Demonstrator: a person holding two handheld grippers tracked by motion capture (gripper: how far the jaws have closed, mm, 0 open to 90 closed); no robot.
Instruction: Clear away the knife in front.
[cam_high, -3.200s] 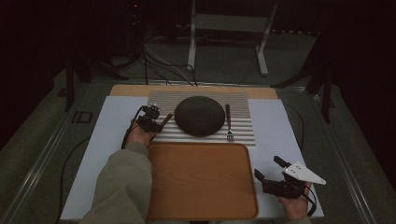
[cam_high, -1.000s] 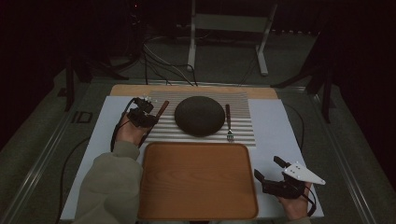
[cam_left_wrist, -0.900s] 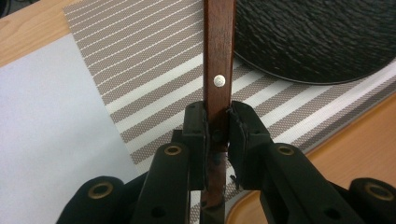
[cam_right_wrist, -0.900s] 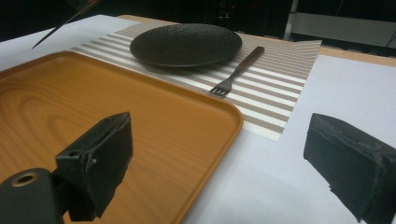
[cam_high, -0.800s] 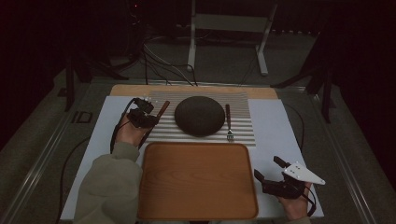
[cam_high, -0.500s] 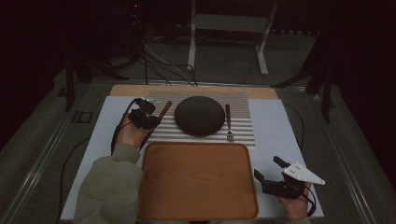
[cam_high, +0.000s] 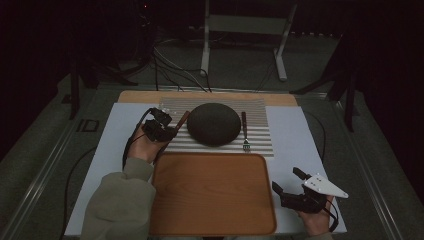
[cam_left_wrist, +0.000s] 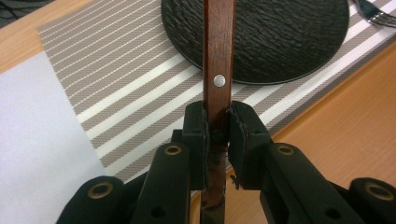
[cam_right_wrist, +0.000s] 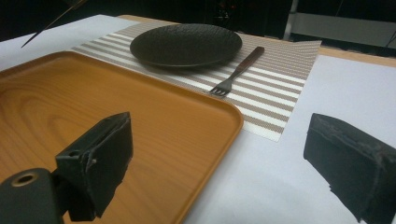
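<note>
I am clamping the left gripper (cam_left_wrist: 216, 135) on the knife (cam_left_wrist: 218, 65) handle, its wood running ahead over the plate (cam_left_wrist: 275, 37), so I'd be lifting it level, while the right gripper (cam_right_wrist: 233, 172) is idling, jaws apart, beside the tray (cam_right_wrist: 140, 130).

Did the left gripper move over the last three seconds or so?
Yes. The left gripper, shut on the wooden-handled utensil, has shifted slightly away from the person and to the left, judged against the dark round plate.
</note>
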